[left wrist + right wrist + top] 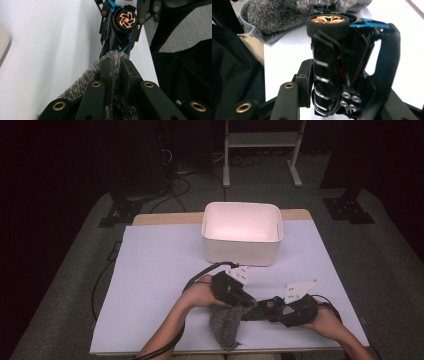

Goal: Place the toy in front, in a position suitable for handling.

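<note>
High view, left gripper [246, 301] clamping grey sock [225, 326] at table's near edge, right gripper [276, 311] holding toy car [267, 306].

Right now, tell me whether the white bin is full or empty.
Empty, as far as the high view shows: the white bin has bare inner walls and floor, though the near wall hides the closest strip of its bottom.

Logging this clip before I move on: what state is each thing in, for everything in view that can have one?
Left gripper: shut on the grey knitted cloth, lifting one edge.
Right gripper: shut on the toy car, held off the table on its side.
Toy car: front end against the cloth.
White bin: upright, open, empty.
</note>
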### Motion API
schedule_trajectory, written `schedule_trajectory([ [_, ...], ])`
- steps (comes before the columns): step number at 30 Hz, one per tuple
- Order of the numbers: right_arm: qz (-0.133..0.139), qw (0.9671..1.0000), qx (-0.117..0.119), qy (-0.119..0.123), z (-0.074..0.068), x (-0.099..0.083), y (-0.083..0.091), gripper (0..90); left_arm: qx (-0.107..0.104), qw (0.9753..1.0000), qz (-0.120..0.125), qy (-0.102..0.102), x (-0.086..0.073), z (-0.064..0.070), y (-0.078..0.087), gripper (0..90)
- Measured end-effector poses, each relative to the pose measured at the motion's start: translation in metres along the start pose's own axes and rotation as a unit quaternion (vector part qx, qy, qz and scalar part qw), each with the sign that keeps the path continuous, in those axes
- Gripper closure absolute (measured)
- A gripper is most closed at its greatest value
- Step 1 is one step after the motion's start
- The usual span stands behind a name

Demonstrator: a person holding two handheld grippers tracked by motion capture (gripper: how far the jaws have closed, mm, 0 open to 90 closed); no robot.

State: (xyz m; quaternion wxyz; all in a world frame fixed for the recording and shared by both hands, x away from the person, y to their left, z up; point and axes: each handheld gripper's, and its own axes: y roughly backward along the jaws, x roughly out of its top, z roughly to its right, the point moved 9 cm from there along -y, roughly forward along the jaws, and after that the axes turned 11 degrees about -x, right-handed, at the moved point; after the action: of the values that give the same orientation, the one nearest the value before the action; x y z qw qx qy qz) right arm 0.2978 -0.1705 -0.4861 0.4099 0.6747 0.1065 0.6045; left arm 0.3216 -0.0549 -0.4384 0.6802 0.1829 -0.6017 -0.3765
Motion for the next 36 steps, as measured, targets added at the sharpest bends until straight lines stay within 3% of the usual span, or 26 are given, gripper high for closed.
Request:
schedule_trajectory([
  [7,-0.007,0.9999,-0.007,-0.007,-0.002,-0.019,-0.005,55.7,-0.009,0.9999,-0.005,-0.007,0.006,0.001,-0.011,81.0],
  [14,-0.02,0.9994,-0.022,-0.016,0.001,-0.033,-0.003,49.4,-0.013,0.9995,-0.028,-0.012,0.01,0.001,-0.02,80.7],
  [19,0.001,0.9993,-0.027,-0.026,0.008,-0.027,0.012,45.3,-0.02,0.9992,-0.032,-0.011,0.01,0.001,-0.022,80.6],
  [23,-0.012,0.9996,-0.027,-0.002,0.004,-0.017,0.012,42.9,-0.019,0.999,-0.037,-0.014,0.01,0.001,-0.022,80.4],
  [26,-0.026,0.9989,-0.025,0.032,0.001,-0.007,0.003,42.5,-0.02,0.999,-0.038,-0.014,0.01,0.002,-0.021,80.3],
  [29,-0.046,0.9976,-0.017,0.049,-0.003,-0.001,-0.008,42.8,-0.028,0.999,-0.032,-0.012,0.011,0.003,-0.02,79.7],
  [31,-0.067,0.9958,-0.016,0.061,-0.004,0.001,-0.016,45.4,-0.031,0.999,-0.028,-0.013,0.009,0.002,-0.018,79.6],
  [33,-0.075,0.9948,-0.011,0.068,-0.004,0.003,-0.02,52.2,-0.032,0.9992,-0.022,-0.009,0.008,0.003,-0.015,79.6],
  [36,-0.084,0.9936,-0.007,0.074,-0.004,0.004,-0.023,54.9,-0.031,0.9992,-0.022,-0.008,0.005,0.004,-0.011,79.5],
])
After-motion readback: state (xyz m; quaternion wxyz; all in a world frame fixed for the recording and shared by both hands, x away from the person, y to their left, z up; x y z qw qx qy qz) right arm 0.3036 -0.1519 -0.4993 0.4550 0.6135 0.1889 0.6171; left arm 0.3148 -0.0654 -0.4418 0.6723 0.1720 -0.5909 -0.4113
